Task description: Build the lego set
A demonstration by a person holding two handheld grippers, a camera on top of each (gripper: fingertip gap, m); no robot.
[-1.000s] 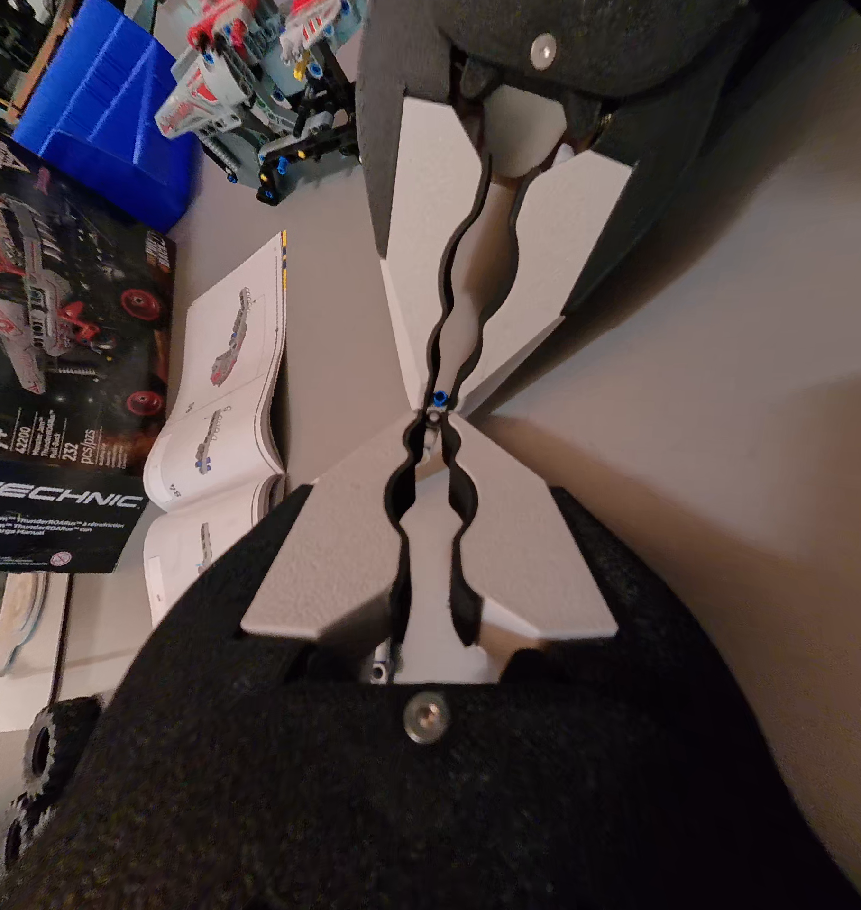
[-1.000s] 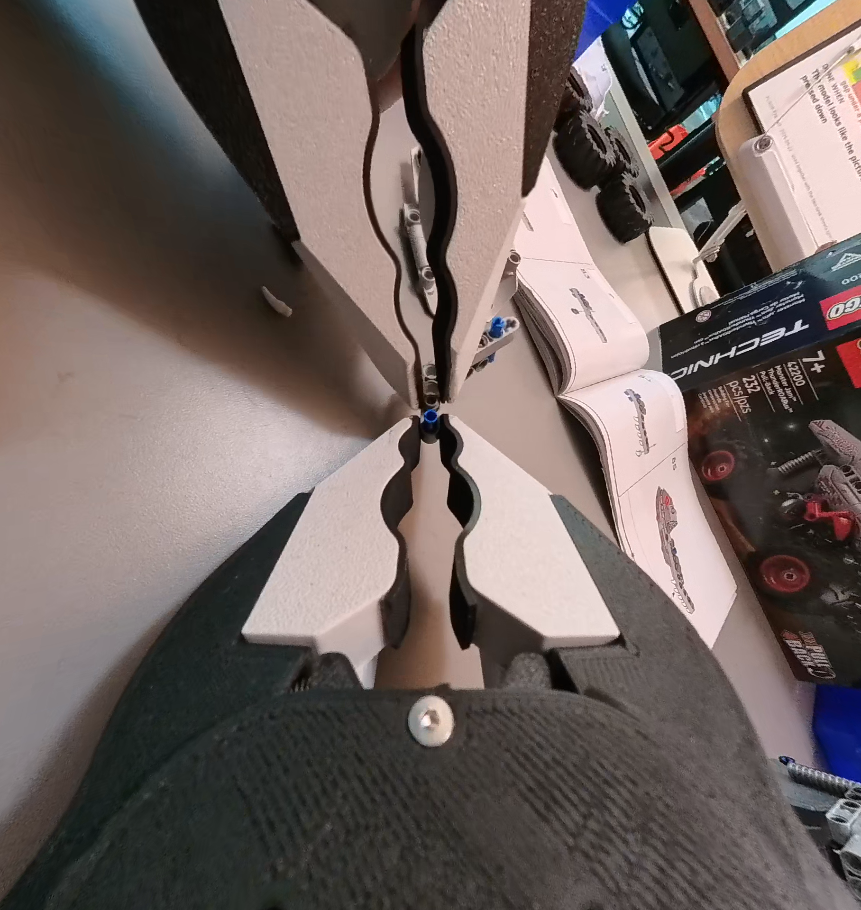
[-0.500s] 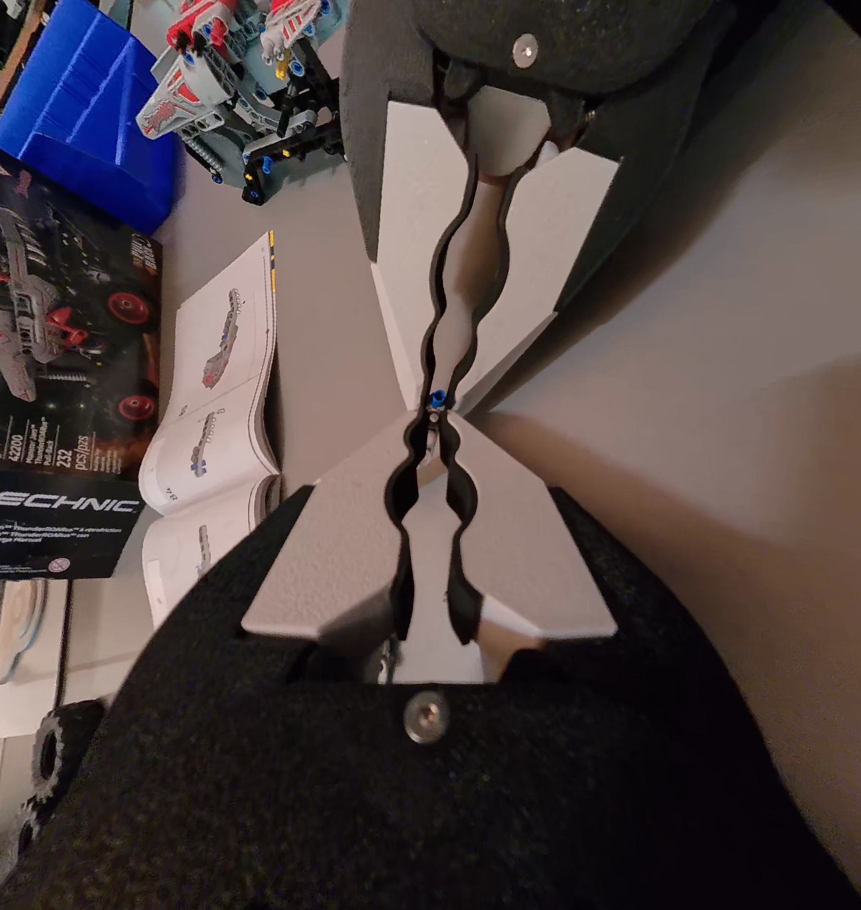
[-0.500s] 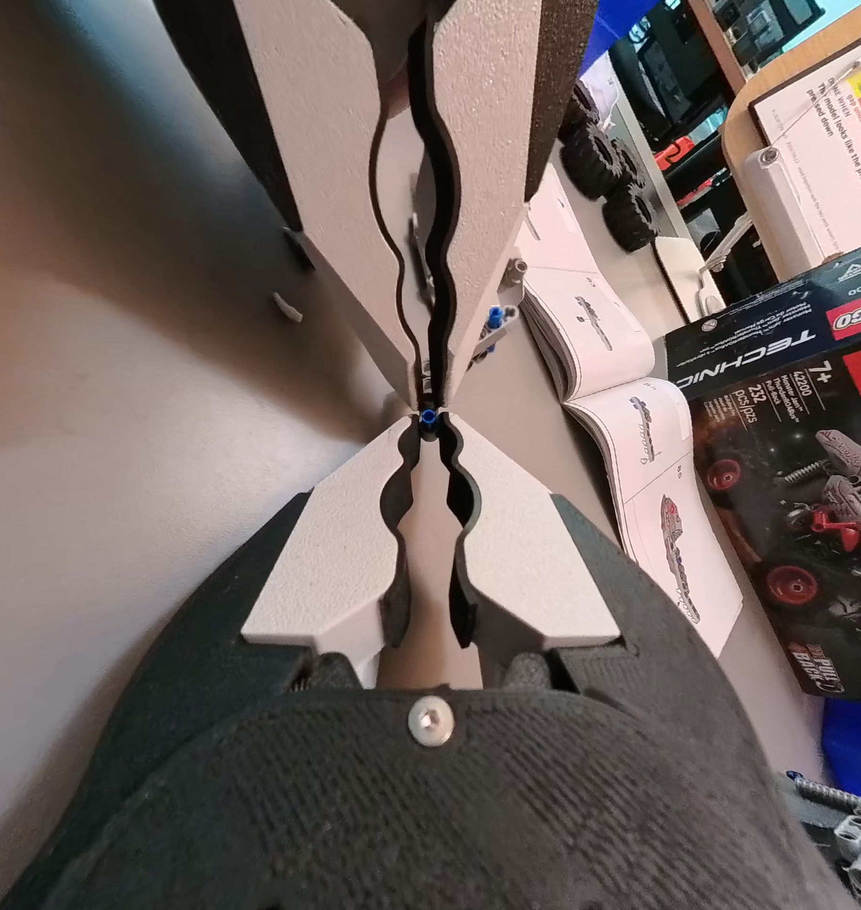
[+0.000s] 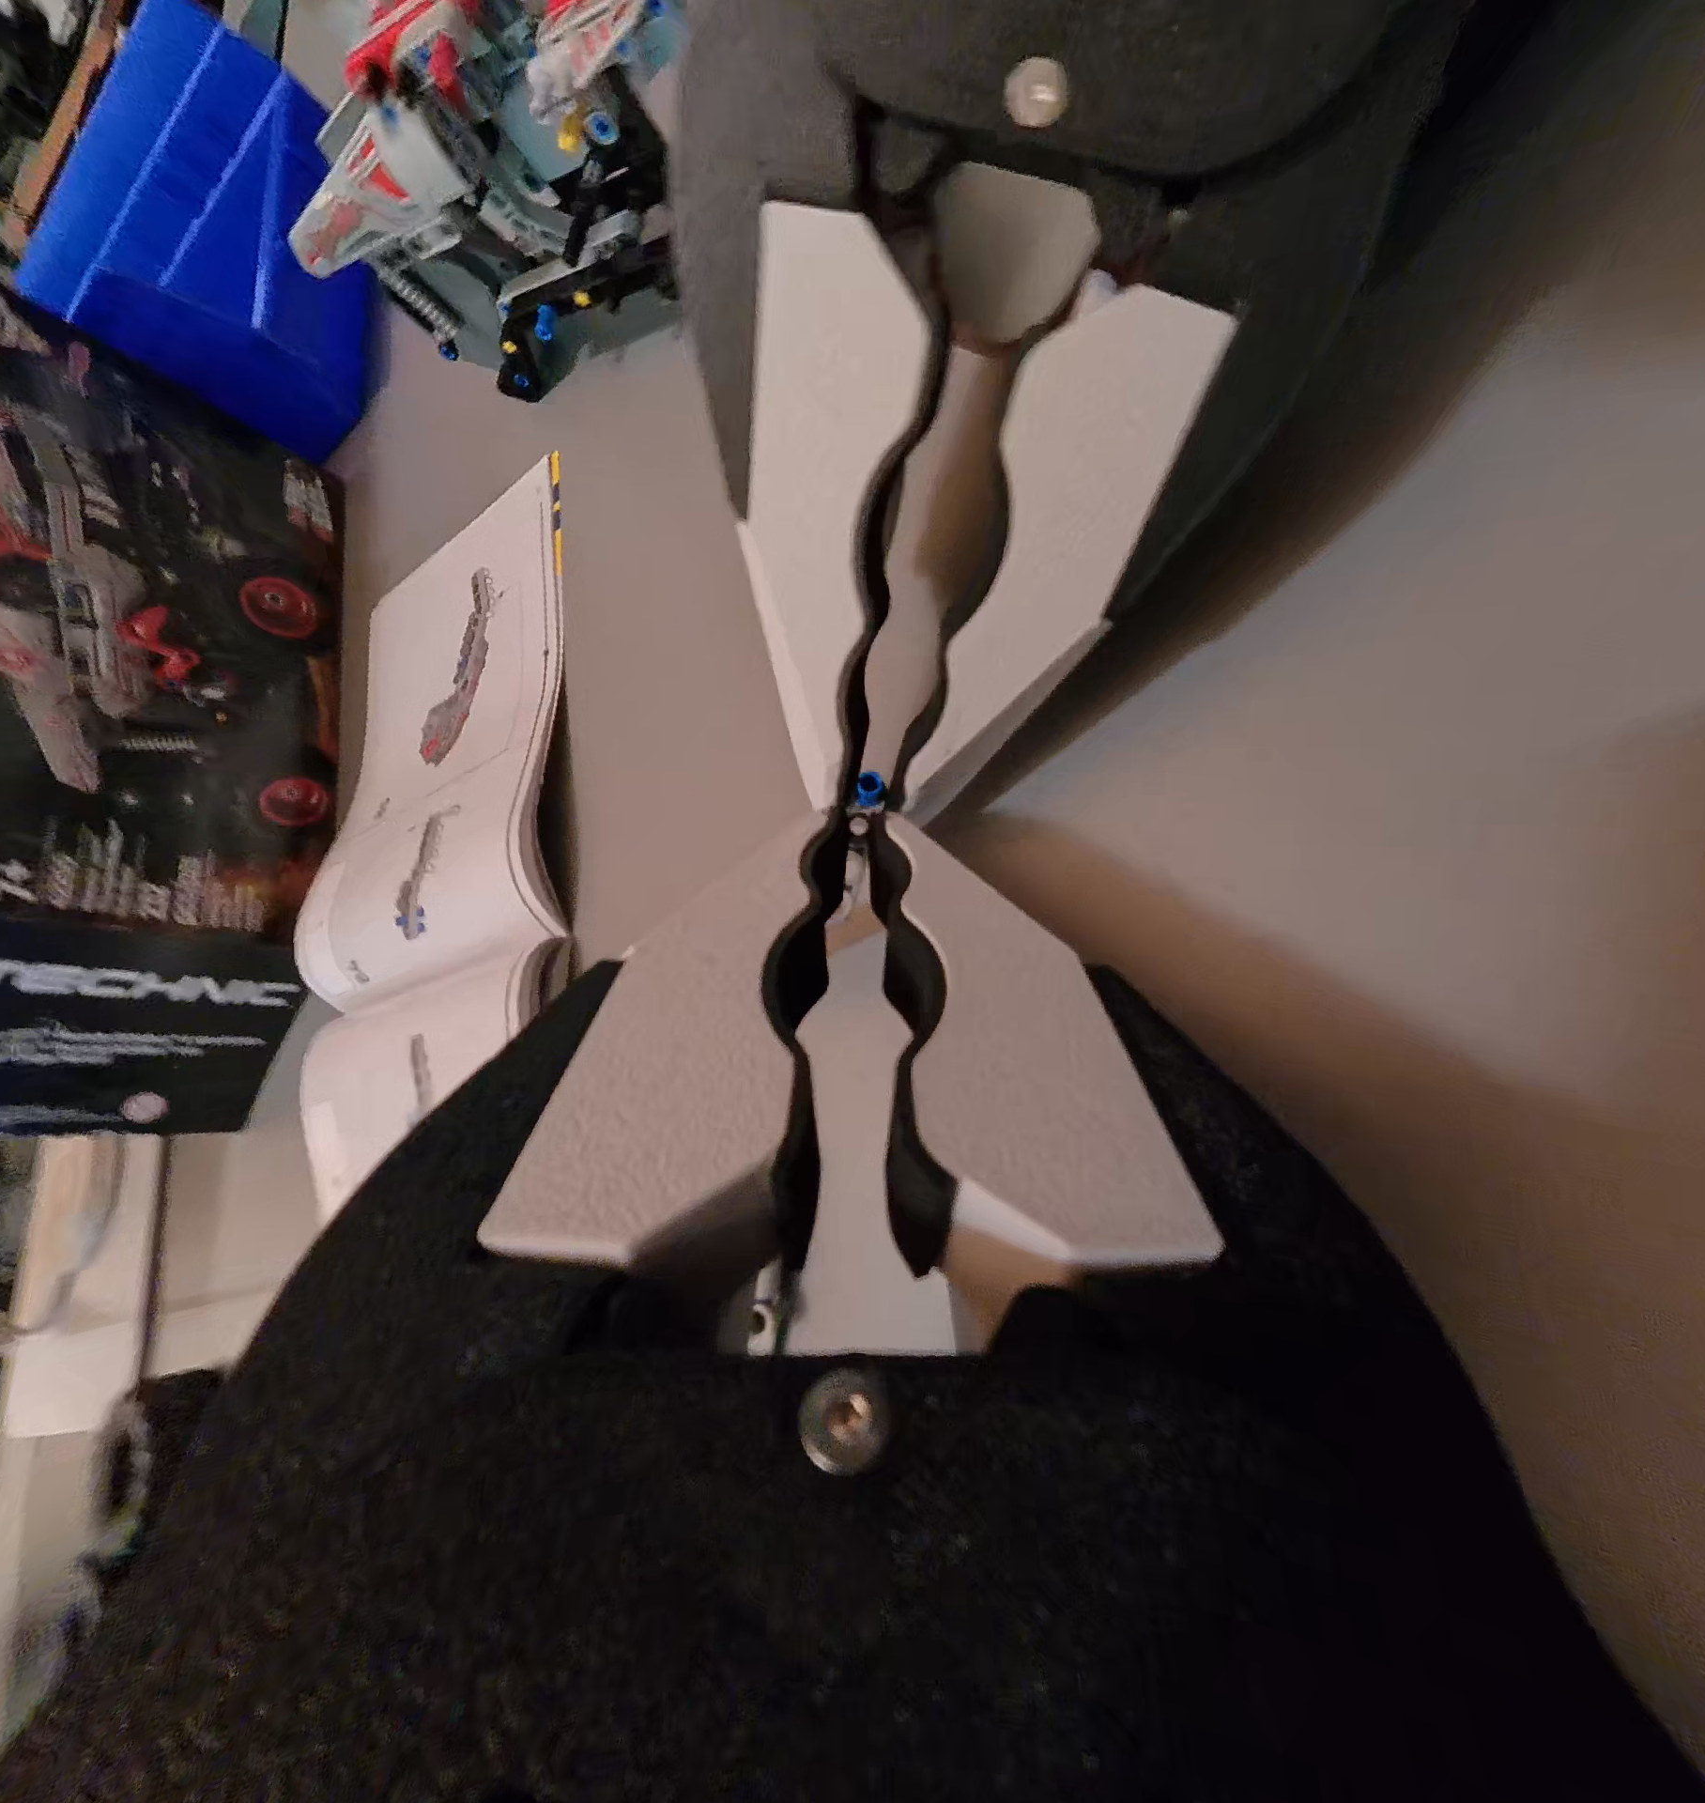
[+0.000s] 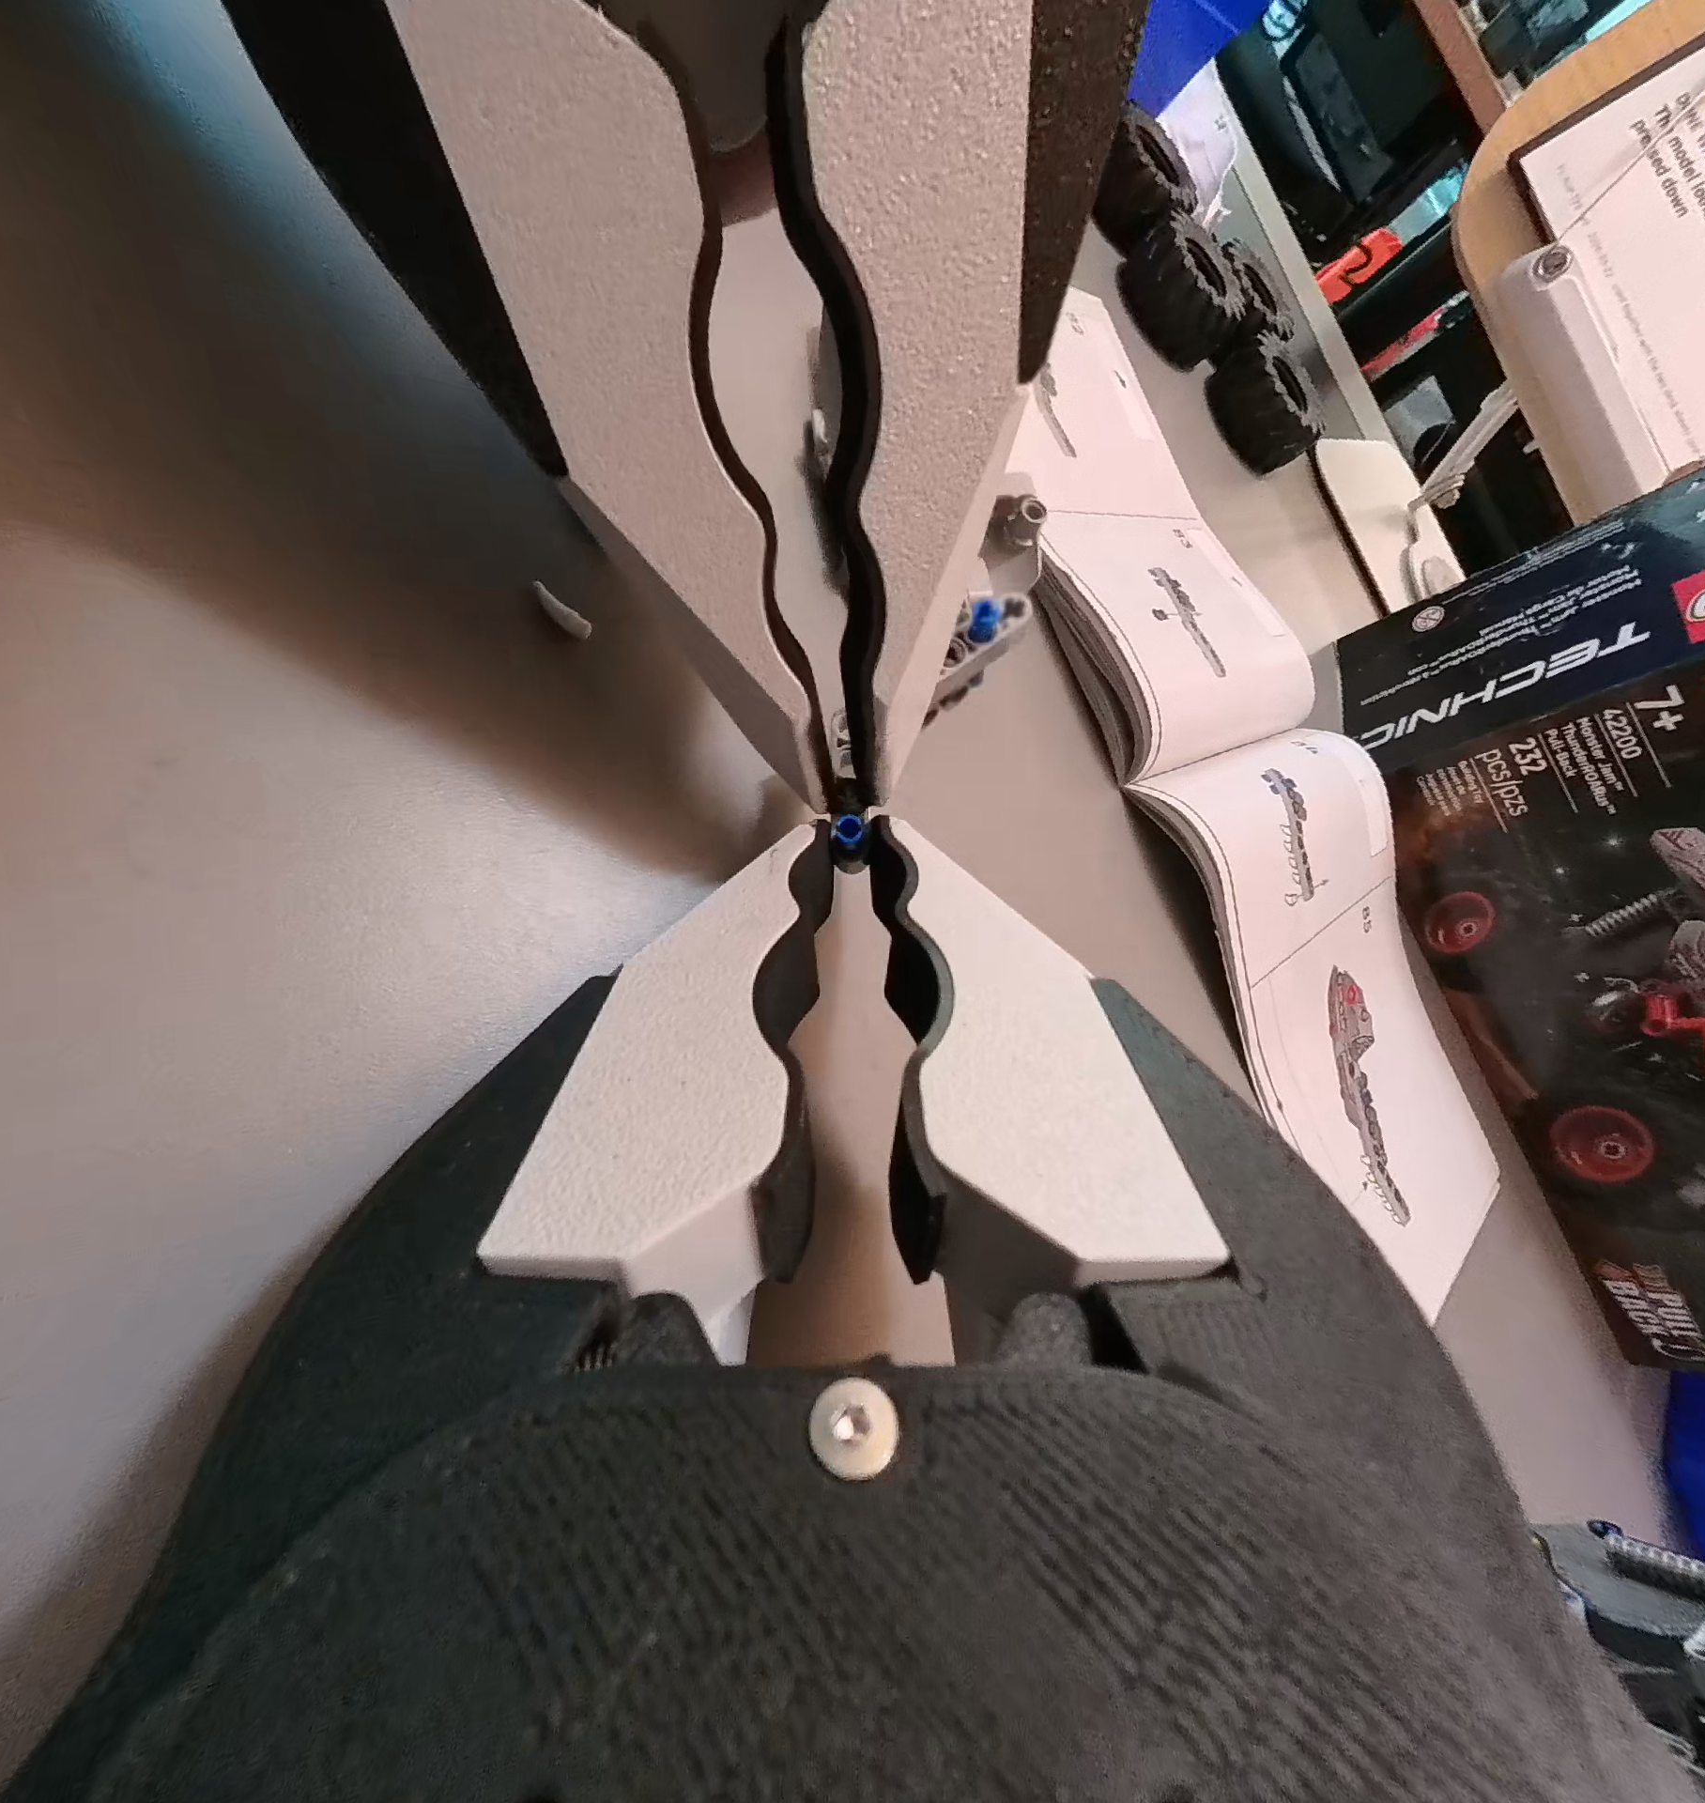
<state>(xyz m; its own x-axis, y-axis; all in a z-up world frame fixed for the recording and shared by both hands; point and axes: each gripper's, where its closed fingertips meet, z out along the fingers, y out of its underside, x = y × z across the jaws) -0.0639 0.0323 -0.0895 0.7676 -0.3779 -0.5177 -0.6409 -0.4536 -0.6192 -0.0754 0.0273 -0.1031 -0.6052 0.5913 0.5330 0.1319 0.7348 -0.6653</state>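
My two grippers meet tip to tip above the grey table. In the left wrist view my left gripper (image 5: 856, 831) is shut on a thin grey Lego beam (image 5: 854, 863), which runs back between its fingers. The right gripper (image 5: 875, 792) comes in from the top, with a small blue pin (image 5: 868, 783) in its tips touching the beam's end. In the right wrist view my right gripper (image 6: 849, 831) is shut on the blue pin (image 6: 847, 829). The left gripper (image 6: 844, 781) hangs from the top, with the grey beam (image 6: 837, 734) between its fingers.
The open instruction booklet (image 5: 458, 741), the set's box (image 5: 127, 732), a blue bin (image 5: 185, 224) and the partly built model (image 5: 497, 185) lie to the left. Black tyres (image 6: 1210, 293) and a small grey piece with a blue pin (image 6: 983, 644) sit beyond the booklet (image 6: 1268, 878). Left and right tips are no more than a few centimetres apart.
Both grippers stay shut and tip to tip. The pair has shifted slightly over the table, so the background has slid a little, and the pin sits closer against the beam's end.
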